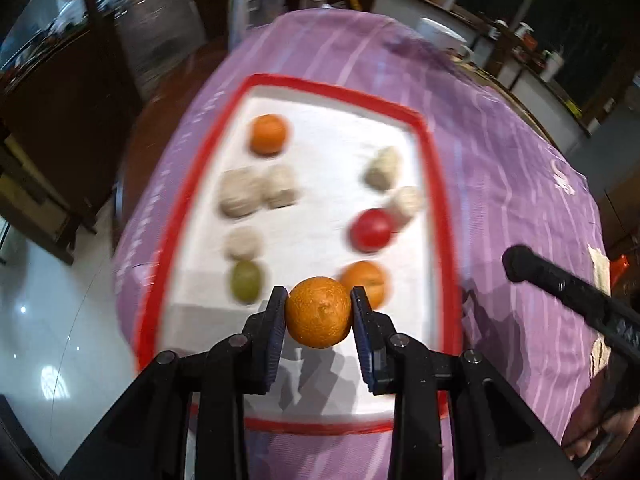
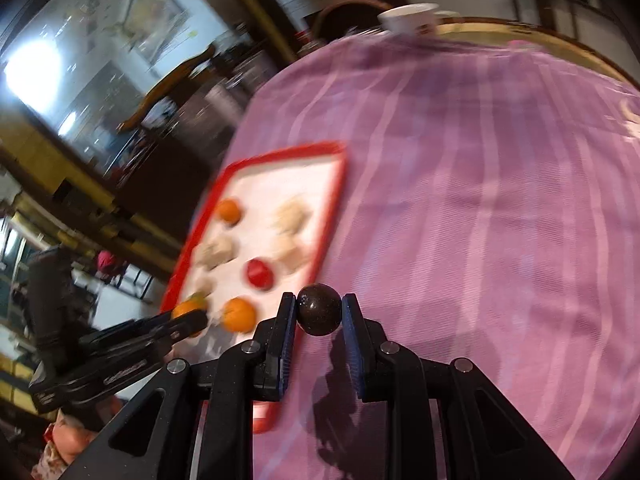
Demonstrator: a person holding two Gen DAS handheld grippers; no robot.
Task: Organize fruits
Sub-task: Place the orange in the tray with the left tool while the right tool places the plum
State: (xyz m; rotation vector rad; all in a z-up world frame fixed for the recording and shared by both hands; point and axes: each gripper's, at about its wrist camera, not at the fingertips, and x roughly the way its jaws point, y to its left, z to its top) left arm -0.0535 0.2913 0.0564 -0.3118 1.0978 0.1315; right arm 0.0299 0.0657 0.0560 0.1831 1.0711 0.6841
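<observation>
My left gripper [image 1: 319, 312] is shut on an orange [image 1: 319, 313], held above the near end of a white tray with a red rim [image 1: 438, 216]. On the tray lie two more oranges [image 1: 269, 134] [image 1: 366, 282], a red fruit [image 1: 371, 230], a green fruit [image 1: 245, 280] and several pale lumpy pieces [image 1: 242, 194]. My right gripper [image 2: 319, 315] is shut on a small dark round fruit [image 2: 319, 314], held over the purple cloth just right of the tray [image 2: 332, 216]. The left gripper [image 2: 188, 318] with its orange shows at the left of the right wrist view.
A purple striped cloth [image 2: 480, 220] covers the table. A white cup [image 2: 408, 18] stands at the table's far edge. Dark wooden chairs [image 1: 160, 36] and a glossy white floor [image 1: 52, 320] lie to the left. The right gripper's black finger [image 1: 560, 284] reaches in beside the tray.
</observation>
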